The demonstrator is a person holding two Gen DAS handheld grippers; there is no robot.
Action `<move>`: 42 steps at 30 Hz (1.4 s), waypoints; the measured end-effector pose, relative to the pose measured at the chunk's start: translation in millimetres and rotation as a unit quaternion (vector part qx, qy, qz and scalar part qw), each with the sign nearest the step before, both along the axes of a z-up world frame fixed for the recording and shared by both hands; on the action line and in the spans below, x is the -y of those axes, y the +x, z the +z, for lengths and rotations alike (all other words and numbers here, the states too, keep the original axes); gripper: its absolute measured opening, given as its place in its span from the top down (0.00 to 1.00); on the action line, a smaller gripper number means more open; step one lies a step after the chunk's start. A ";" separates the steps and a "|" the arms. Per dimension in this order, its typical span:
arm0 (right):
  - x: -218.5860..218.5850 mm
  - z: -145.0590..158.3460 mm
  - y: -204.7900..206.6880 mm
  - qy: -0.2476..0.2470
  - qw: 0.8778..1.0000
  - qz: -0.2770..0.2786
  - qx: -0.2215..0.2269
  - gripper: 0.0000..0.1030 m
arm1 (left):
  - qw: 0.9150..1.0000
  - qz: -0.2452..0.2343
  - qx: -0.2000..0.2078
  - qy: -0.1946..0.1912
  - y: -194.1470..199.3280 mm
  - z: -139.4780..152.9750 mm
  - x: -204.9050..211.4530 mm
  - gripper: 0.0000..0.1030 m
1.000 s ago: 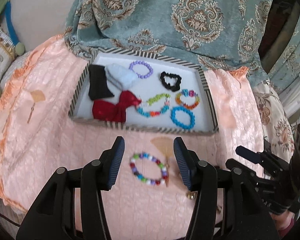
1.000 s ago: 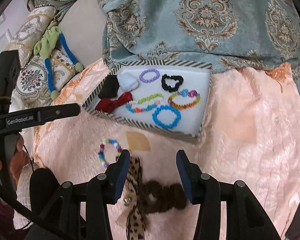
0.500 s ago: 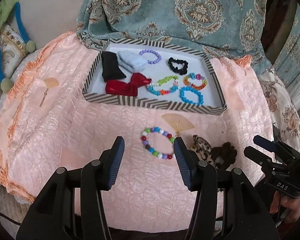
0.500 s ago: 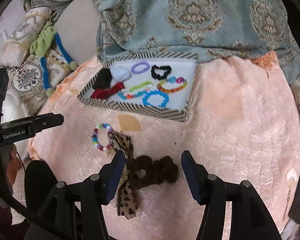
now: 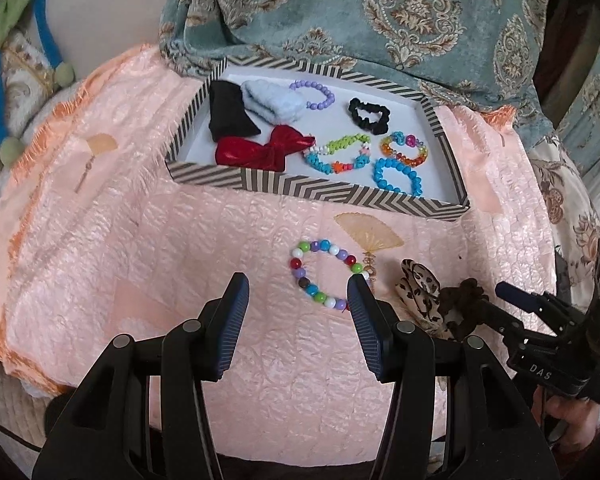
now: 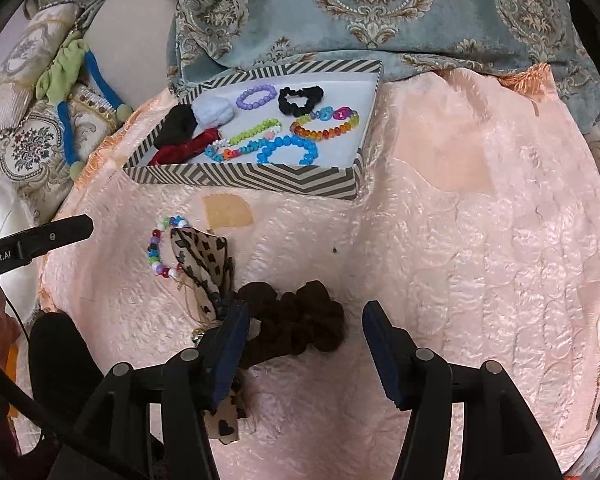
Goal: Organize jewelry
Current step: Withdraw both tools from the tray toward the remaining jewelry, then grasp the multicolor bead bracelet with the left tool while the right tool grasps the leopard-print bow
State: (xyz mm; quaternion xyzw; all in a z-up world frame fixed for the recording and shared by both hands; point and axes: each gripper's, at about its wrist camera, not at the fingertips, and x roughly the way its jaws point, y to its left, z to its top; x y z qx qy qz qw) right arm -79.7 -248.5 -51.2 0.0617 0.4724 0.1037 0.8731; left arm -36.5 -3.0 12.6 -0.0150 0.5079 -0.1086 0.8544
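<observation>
A multicolour bead bracelet point(image 5: 295, 263) lies on the pink quilted cloth, just ahead of my open left gripper point(image 5: 298, 290) and close to its right fingertip. To its right sit a leopard-print bow point(image 5: 418, 284) and a dark brown scrunchie point(image 5: 462, 294). In the right wrist view the scrunchie point(image 6: 300, 320) lies between the fingers of my open right gripper point(image 6: 306, 314), whose pads do not press on it. Its left finger overlaps the bow point(image 6: 202, 256). The bracelet point(image 6: 154, 248) lies beyond. The striped tray point(image 5: 312, 192) holds several bracelets, scrunchies and a red bow.
A teal patterned cushion point(image 5: 380, 20) rises behind the tray point(image 6: 260, 176). Embroidered pillows and a green-blue cord point(image 6: 64, 92) lie at the left. The cloth's fringed edge point(image 5: 16, 184) drops off at the left. A hand point(image 5: 572, 428) holds the right gripper.
The right jaws have widened and sunk toward the cloth, so the brown scrunchie now sits between the fingers. In the left view the bracelet has slid up, ahead of the fingertips.
</observation>
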 end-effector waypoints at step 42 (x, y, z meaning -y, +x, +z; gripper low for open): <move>1.5 72.1 -1.1 0.017 0.991 0.034 0.131 0.87 | 0.999 -0.020 0.032 -0.032 37.3 18.0 14.3 0.92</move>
